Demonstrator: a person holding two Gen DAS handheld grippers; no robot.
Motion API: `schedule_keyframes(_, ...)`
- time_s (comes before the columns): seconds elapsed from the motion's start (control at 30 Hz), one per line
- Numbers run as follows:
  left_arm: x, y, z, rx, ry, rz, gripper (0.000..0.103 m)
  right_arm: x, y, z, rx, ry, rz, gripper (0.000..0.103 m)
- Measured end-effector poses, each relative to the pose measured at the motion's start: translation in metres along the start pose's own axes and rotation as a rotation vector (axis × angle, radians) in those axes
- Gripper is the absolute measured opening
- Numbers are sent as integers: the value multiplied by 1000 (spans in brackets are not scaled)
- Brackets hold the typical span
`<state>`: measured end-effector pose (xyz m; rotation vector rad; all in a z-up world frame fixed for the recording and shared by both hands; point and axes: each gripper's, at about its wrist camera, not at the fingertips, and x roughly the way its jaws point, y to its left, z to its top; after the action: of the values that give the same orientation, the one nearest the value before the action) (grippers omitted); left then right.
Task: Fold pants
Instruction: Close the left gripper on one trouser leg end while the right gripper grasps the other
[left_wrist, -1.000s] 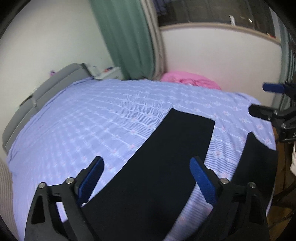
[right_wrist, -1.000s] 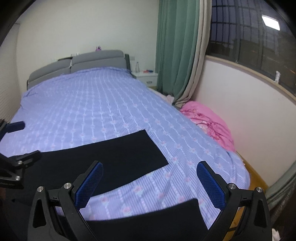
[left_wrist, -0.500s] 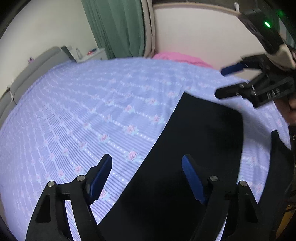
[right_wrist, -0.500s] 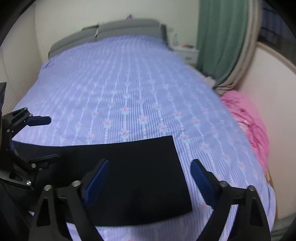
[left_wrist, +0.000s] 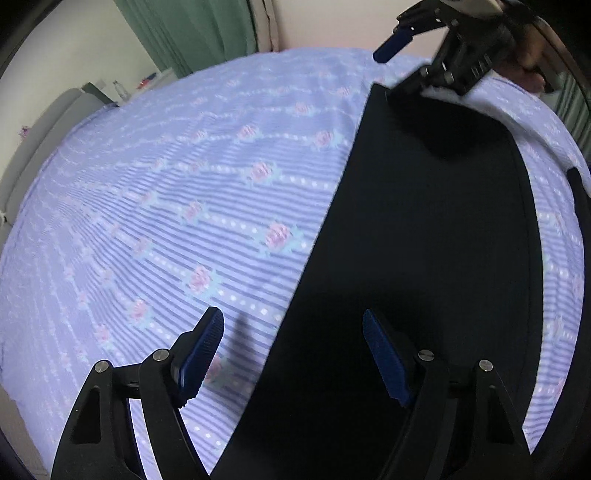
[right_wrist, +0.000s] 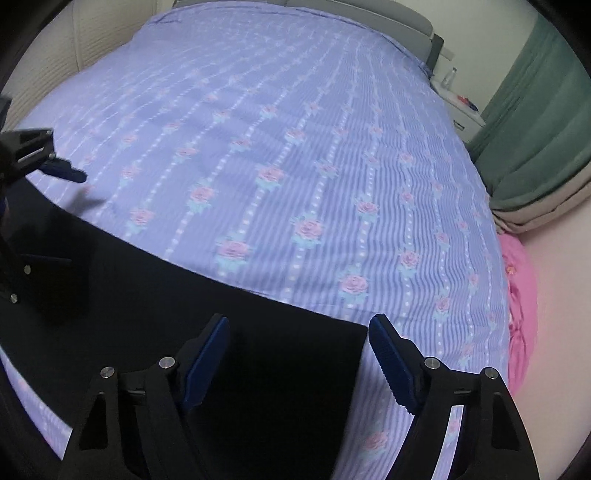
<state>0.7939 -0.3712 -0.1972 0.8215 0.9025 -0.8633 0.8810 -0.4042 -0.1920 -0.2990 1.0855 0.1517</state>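
Observation:
Black pants (left_wrist: 424, 236) lie flat on a lilac flowered bed sheet (left_wrist: 166, 192); one leg runs up the left wrist view, a second leg edge (left_wrist: 580, 206) shows at far right. My left gripper (left_wrist: 293, 332) is open, low over the leg's left edge, one finger over the sheet, one over the fabric. My right gripper (right_wrist: 299, 336) is open over the leg's hem corner (right_wrist: 347, 328). The pants (right_wrist: 184, 302) fill the lower left of the right wrist view. The right gripper (left_wrist: 413, 62) also shows in the left view at the hem end, the left gripper (right_wrist: 55, 206) in the right view.
A grey headboard (right_wrist: 406, 14) stands at the far end of the bed. A white nightstand (right_wrist: 461, 107) and green curtain (right_wrist: 535, 122) are at the right. A pink cloth (right_wrist: 521, 295) lies beside the bed's right edge.
Both grippers have come down and forward, close over the pants leg. The right one now hovers at the hem corner, the left one at the leg's side edge. Both stay open.

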Motion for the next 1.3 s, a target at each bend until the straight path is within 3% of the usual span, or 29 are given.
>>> schedule_keyframes(0.1, 11, 3, -6, -19, 7, -22, 78, 8, -21, -8, 66, 11, 37, 79)
schedule_keyframes(0.23, 18, 7, -10, -65, -3, -82, 64, 30, -30, -18, 109, 57, 75, 79)
schedule_keyframes(0.3, 18, 4, -11, -62, -14, -101, 53, 37, -25, -24, 111, 69, 101, 69)
schedule_keyframes(0.33, 17, 4, -11, -64, -15, -111, 43, 39, -24, -26, 126, 64, 130, 55)
schedule_keyframes(0.4, 16, 3, -11, -71, -16, -113, 27, 37, -24, -27, 139, 35, 128, 43)
schedule_keyframes(0.43, 15, 4, -12, -76, -13, -116, 17, 36, -24, -29, 147, 30, 159, 25)
schedule_keyframes(0.47, 14, 4, -12, -81, -10, -122, 8, 33, -23, -29, 143, 22, 157, 24)
schedule_keyframes(0.7, -5, 2, -12, -116, -24, -112, 5, 4, -15, -32, 107, -57, 118, 14)
schedule_keyframes(0.93, -56, -5, -7, -154, -68, -90, 5, -61, -6, -45, 72, -182, 65, 12)
schedule_keyframes(1.13, -112, -40, -17, -132, -102, -46, 5, -122, 6, -71, 48, -270, 40, 12)
schedule_keyframes(1.3, -158, -83, -32, -120, -130, -29, 5, -170, 29, -104, 16, -291, 24, 11)
